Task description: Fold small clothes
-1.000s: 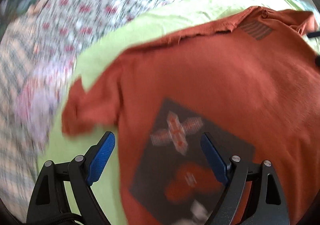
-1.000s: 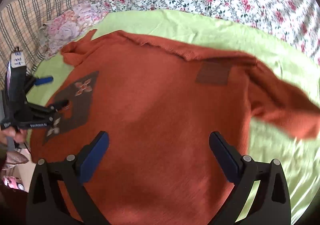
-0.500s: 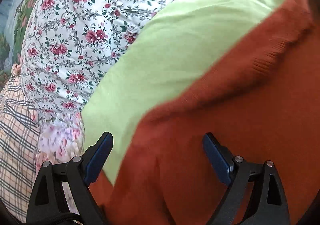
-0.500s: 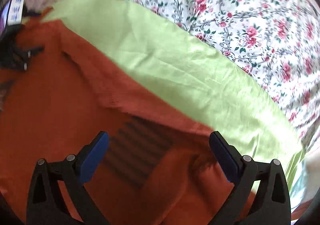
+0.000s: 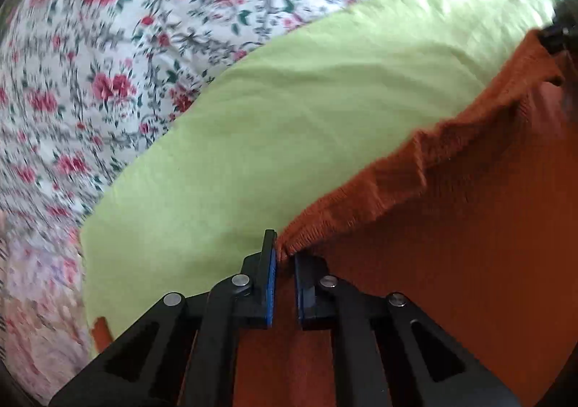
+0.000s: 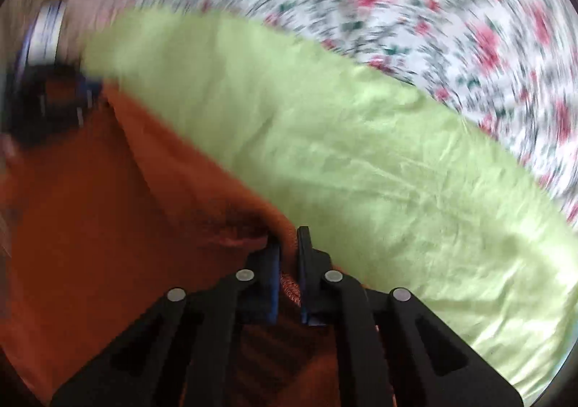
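Observation:
A rust-orange knit sweater (image 5: pixel 451 244) lies on a light green cloth (image 5: pixel 289 110). My left gripper (image 5: pixel 284 255) is shut on the sweater's ribbed far hem, which runs up to the right. In the right wrist view the sweater (image 6: pixel 90 208) fills the lower left. My right gripper (image 6: pixel 288 244) is shut on its hem edge at the other end. The left gripper (image 6: pixel 47 96) shows blurred at the far left of that view, and the right gripper's tip (image 5: pixel 556 36) at the far right of the left view.
The green cloth (image 6: pixel 361 154) covers a bed with a white sheet printed with red roses (image 5: pixel 108 63), also in the right wrist view (image 6: pixel 451 9). A pale floral pillow (image 5: pixel 36 298) lies at the lower left.
Both grippers moved forward to the sweater's far hem and closed on it. They were open half a second ago. The views are now blurred with motion.

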Demonstrator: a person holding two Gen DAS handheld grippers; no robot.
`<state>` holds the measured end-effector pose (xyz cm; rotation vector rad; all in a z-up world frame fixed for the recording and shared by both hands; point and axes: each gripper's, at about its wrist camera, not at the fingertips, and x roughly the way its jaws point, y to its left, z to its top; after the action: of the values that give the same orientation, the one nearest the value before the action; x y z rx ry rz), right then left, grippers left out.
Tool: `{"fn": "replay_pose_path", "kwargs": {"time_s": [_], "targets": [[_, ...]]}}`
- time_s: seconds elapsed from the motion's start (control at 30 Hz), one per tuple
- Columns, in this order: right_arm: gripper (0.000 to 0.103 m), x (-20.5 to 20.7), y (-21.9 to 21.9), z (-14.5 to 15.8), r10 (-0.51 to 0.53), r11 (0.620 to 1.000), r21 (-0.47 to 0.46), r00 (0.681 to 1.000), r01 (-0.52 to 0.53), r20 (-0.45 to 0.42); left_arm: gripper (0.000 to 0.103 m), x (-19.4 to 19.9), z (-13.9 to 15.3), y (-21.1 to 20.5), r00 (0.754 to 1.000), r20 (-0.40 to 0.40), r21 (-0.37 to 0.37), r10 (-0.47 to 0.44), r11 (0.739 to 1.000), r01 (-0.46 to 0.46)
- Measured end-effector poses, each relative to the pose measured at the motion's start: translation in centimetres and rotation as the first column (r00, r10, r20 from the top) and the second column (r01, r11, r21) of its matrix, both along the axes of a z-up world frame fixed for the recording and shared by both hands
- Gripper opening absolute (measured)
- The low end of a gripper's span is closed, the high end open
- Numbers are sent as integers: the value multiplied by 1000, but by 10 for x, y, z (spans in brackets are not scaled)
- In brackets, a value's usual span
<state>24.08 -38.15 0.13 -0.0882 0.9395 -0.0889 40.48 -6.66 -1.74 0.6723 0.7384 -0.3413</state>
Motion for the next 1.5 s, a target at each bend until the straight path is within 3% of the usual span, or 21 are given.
{"fn": "replay_pose_path", "kwargs": {"time_s": [0.13,0.23,0.37,0.43,0.5,0.6,0.67,0.73,0.8,0.97,1.07,1.27,1.4,1.5], "targets": [[8,14,-29,16,-90,985,148,995,84,33,6,27,7,0,995,-63,-101,72,992,-78],[7,34,-46,10,-148,968,205,989,142,15,6,43,2,-5,990,-93,-115,110,986,-120],[7,47,-59,-7,-206,948,249,979,200,-3,7,49,-6,-8,988,-71,-117,141,982,-148],[7,49,-60,-19,-226,943,248,974,221,-9,10,51,-9,-10,987,-53,-105,153,982,-158],[7,47,-58,-19,-245,940,247,969,234,13,25,50,-5,-10,983,-44,-89,178,979,-182],[25,35,-58,-6,-266,930,268,964,252,16,33,49,10,2,972,-68,-129,226,964,-233],[44,20,-61,8,-295,927,253,955,279,29,33,42,21,10,964,-62,-143,258,954,-265],[49,0,-68,27,-318,923,247,946,294,63,35,28,34,18,960,-75,-172,271,944,-281],[49,-36,-74,46,-333,918,259,938,301,91,46,8,46,24,958,-81,-206,275,936,-286],[50,-114,-91,69,-382,904,255,916,343,121,57,-62,62,32,964,-116,-310,241,913,-266],[50,-141,-96,68,-350,914,249,933,319,88,62,-100,59,27,964,-151,-351,219,899,-260],[50,-120,-79,42,-198,974,106,980,199,-21,63,-161,27,14,949,-254,-357,187,894,-271],[50,-110,-76,26,-120,993,0,984,122,-132,63,-193,8,12,930,-328,-370,166,883,-288],[50,-106,-78,10,-131,990,-73,968,118,-212,63,-207,-1,13,920,-355,-370,169,878,-304]]}}
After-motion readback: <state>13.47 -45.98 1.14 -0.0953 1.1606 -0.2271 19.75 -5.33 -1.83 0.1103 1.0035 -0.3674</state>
